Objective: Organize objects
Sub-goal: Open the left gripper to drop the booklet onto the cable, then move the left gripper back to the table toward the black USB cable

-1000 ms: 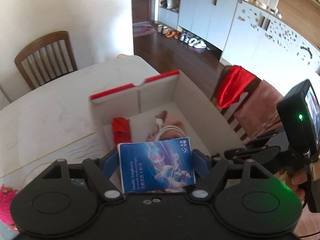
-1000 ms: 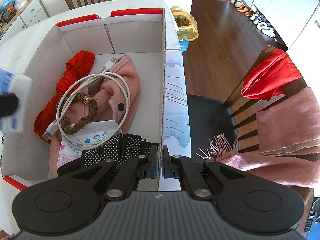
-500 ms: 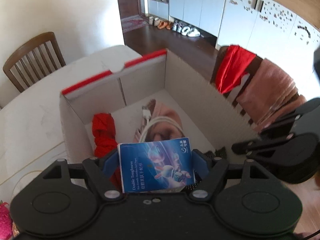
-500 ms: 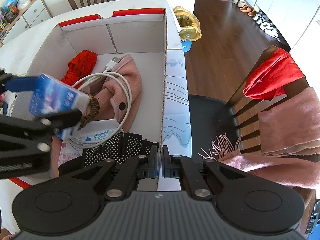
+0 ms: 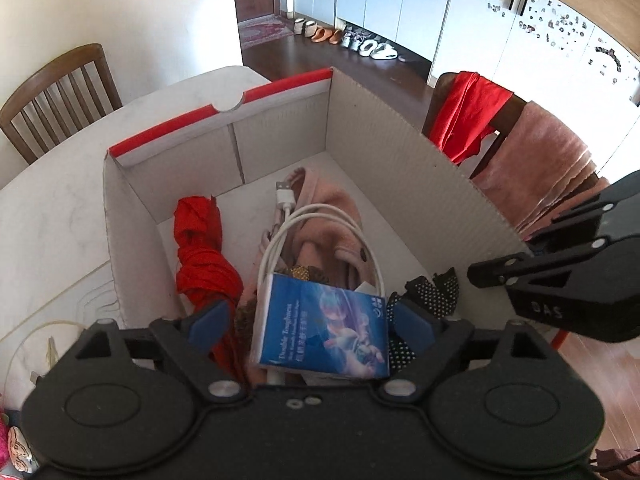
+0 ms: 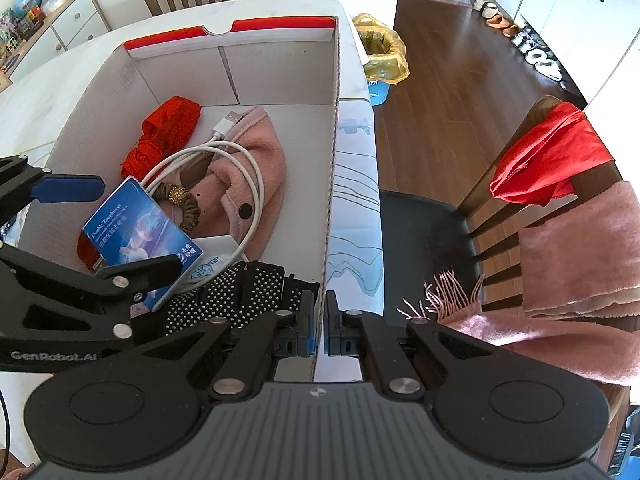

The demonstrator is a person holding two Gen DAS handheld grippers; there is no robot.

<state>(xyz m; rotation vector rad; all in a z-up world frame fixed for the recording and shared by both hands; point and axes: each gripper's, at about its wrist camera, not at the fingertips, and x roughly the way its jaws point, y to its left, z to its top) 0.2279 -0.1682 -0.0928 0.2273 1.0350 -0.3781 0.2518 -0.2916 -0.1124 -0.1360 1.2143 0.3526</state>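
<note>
Left wrist | tissue pack [image 5: 322, 324] hides hair tie | box [image 5: 400, 184] near wall cut off

I see bright daylight washing out the white cupboards [image 5: 520, 52] at right, sharp focus throughout, and strong fisheye bending at the edges.
</note>
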